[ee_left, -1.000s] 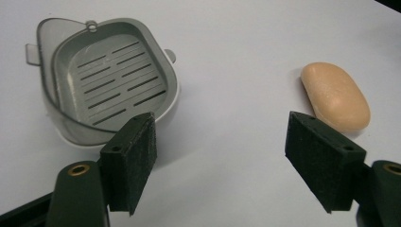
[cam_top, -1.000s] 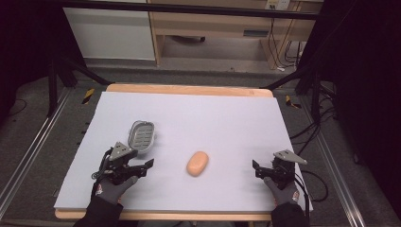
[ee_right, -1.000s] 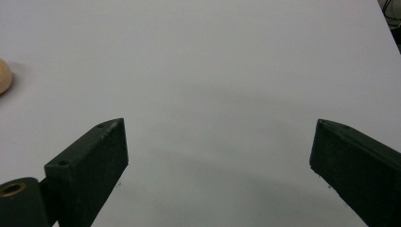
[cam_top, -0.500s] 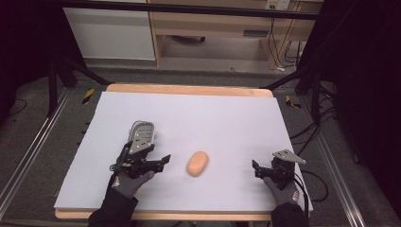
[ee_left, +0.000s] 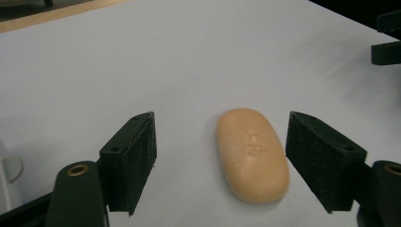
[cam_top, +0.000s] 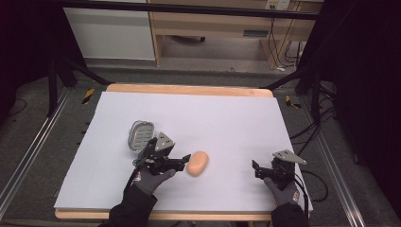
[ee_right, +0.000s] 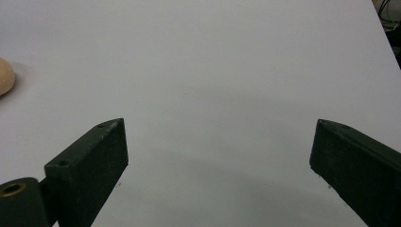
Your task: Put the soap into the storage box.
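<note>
Soap bar [cam_top: 197,163], tan, oval: lying flat on the white-covered table [cam_top: 236,118], near its front edge, left of centre. Left tool [ee_left: 220,158]: jaws spread, straddling the soap, apparently not touching it, though the gaps are narrow. Soap dish [cam_top: 141,135], grey, ridged: just behind the left tool, beyond the soap. Right tool [ee_right: 217,161]: jaws spread wide over bare table, well apart to the soap's right.

Soap bar [ee_left: 252,153] matt, faintly grainy; table cover [cam_top: 227,118] smooth matt; tray [cam_top: 141,135] shiny metal.
</note>
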A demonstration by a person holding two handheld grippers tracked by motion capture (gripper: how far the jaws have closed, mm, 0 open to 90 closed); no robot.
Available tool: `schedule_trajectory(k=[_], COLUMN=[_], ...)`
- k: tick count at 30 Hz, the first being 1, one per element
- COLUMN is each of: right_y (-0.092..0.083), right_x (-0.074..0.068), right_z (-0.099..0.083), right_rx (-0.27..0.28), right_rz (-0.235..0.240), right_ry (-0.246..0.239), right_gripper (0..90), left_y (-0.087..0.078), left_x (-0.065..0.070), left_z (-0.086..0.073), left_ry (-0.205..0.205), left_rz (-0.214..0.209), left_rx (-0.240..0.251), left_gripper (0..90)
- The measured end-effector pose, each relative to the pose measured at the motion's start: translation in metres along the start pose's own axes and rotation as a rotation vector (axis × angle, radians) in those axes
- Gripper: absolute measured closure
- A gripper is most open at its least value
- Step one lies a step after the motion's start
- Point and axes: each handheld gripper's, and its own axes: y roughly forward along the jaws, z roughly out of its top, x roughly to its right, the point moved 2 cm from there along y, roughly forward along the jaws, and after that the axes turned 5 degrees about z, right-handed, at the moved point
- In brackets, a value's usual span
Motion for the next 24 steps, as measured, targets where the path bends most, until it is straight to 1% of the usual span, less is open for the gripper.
schedule_trajectory(k=[1, 2, 3, 12, 16, 21, 24], right_y=[0.000, 0.000, 0.000, 0.000, -0.001, -0.001, -0.001], right_x=[0.000, 0.000, 0.000, -0.001, -0.001, -0.002, -0.002], right_z=[0.000, 0.000, 0.000, 0.000, 0.000, 0.000, 0.000], right_rx=[-0.001, -0.001, -0.001, -0.004, -0.003, -0.006, -0.007], right_rz=[0.002, 0.002, -0.003, -0.003, -0.006, -0.004, -0.005], right_ry=[0.001, 0.001, -0.001, -0.006, -0.006, -0.004, -0.003], right_gripper=[5.4, 5.4, 5.4, 5.4, 5.4, 5.4, 5.4], left_y=[0.004, 0.004, 0.007, 0.022, 0.027, 0.036, 0.038], left_x=[0.003, 0.003, 0.007, 0.019, 0.021, 0.025, 0.026], left_z=[0.002, 0.002, 0.003, 0.006, 0.006, 0.004, 0.004], left_ry=[0.011, 0.011, 0.018, 0.035, 0.039, 0.048, 0.047], left_rz=[0.001, 0.001, -0.004, -0.015, -0.019, -0.018, -0.024], left_rx=[-0.009, -0.009, -0.016, -0.045, -0.055, -0.084, -0.089], left_gripper=[24.9, 24.8, 24.7, 24.0, 23.8, 23.3, 23.2])
